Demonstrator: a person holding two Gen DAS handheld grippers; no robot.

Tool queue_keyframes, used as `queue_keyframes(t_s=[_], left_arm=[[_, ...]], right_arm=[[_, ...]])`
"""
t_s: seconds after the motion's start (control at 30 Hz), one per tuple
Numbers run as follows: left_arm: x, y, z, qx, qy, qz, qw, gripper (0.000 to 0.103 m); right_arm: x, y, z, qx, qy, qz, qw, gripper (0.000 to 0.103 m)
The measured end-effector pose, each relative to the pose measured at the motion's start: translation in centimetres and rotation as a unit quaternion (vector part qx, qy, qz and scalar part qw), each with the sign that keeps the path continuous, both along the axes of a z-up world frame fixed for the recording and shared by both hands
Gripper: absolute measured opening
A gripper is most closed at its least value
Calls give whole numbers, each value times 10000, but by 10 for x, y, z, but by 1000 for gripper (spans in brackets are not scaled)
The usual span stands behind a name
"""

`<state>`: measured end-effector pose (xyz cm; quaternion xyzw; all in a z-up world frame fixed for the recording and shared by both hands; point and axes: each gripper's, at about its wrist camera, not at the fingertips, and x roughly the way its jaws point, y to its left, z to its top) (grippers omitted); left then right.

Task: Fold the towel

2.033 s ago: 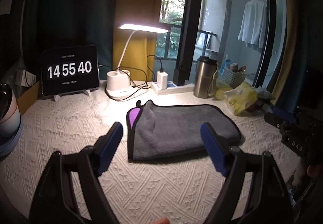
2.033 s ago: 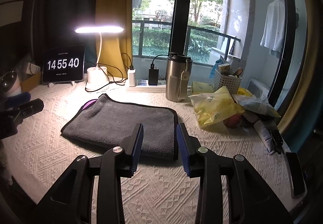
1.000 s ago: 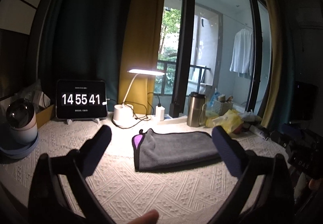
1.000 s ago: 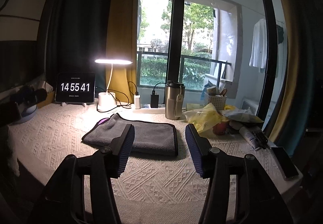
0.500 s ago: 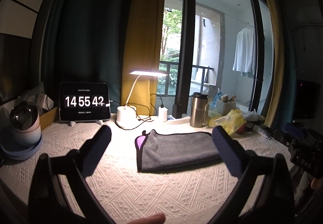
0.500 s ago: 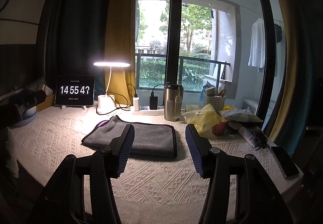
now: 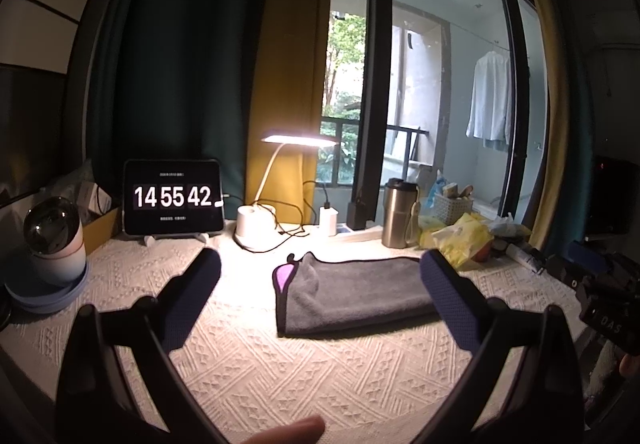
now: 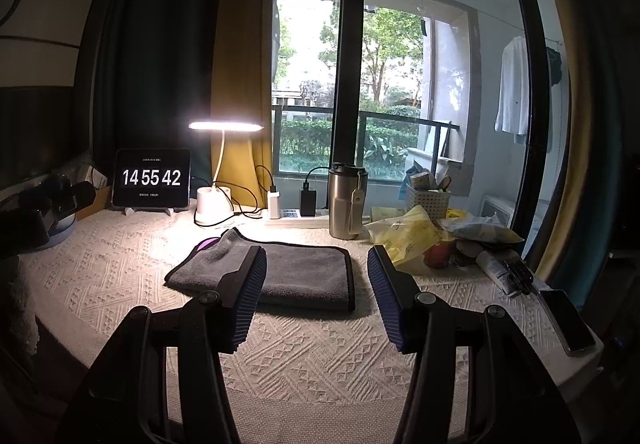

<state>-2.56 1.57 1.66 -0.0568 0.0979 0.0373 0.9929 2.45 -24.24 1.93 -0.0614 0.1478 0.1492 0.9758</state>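
Note:
A grey towel [image 7: 352, 294] with black trim lies folded flat on the white textured tablecloth [image 7: 304, 368]; a purple corner [image 7: 285, 276] shows at its left end. It also shows in the right wrist view [image 8: 296, 272]. My left gripper [image 7: 320, 268] is open and empty, held back from the towel over the near part of the table. My right gripper [image 8: 316, 256] is open and empty, also drawn back toward the table's front edge. Neither touches the towel.
A tablet clock [image 7: 173, 202], a lit desk lamp [image 7: 256, 220], a power strip [image 8: 296, 214] and a steel tumbler [image 8: 347, 204] stand at the back. Yellow bags [image 8: 404, 236] and clutter lie right. A phone [image 8: 566, 320] lies at the right edge. A round device [image 7: 54, 244] stands left.
Both grippers pulled back and up from the towel over two seconds, and the right jaws opened wider. Over the last half second they barely moved. The towel has stayed put.

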Motion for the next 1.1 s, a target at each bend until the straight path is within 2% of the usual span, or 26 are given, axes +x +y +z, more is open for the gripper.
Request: queue_keyframes(t_s=[1.1], left_arm=[[0, -3, -1, 25, 5, -18, 10000, 101]], right_arm=[[-1, 5, -3, 23, -17, 17, 10000, 56]])
